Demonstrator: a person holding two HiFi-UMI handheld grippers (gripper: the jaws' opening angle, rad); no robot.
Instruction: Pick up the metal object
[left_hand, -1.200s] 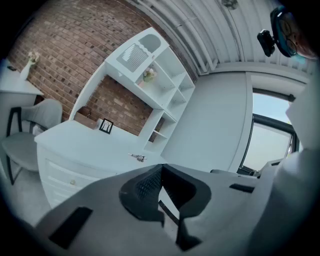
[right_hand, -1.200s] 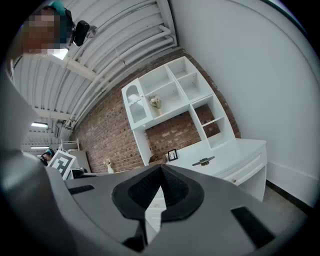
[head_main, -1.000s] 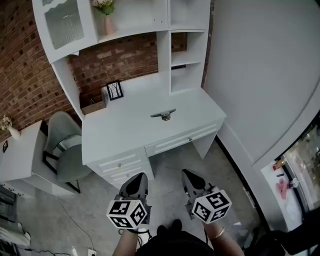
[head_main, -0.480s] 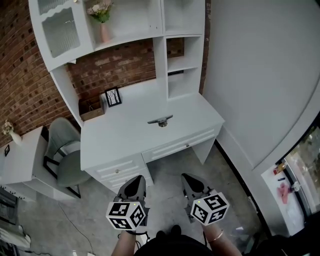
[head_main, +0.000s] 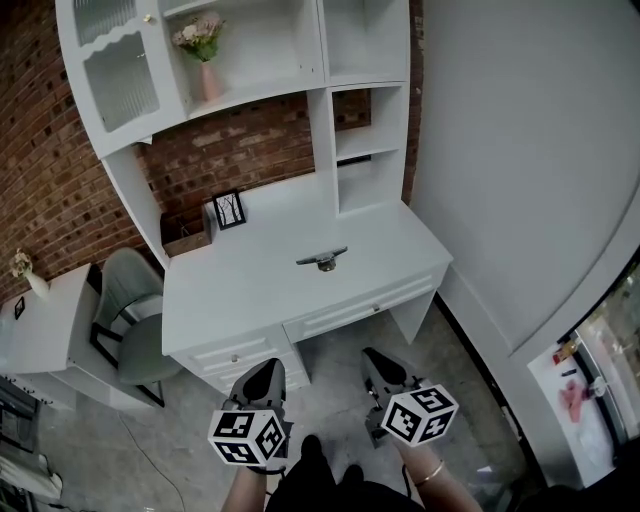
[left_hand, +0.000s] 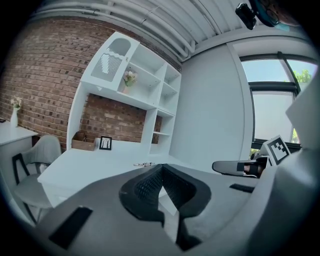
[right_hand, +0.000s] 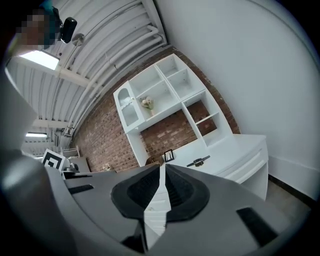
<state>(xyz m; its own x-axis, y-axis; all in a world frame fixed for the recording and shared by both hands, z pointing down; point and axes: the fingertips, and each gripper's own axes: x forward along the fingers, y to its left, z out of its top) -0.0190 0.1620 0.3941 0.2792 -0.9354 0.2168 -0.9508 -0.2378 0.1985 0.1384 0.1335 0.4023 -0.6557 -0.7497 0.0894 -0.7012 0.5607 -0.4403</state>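
Since both my left gripper and right gripper hang pinched together and empty at frame bottom, well short of the metal object at mid-frame on the desk, arriving unopened could knock it away.

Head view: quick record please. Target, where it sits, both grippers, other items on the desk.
target: metal object, untouched
location: on white desk, around the middle
left gripper: shut, empty, short of the desk
right gripper: shut, empty, short of the desk
also on desk: picture frame, brown box, back left
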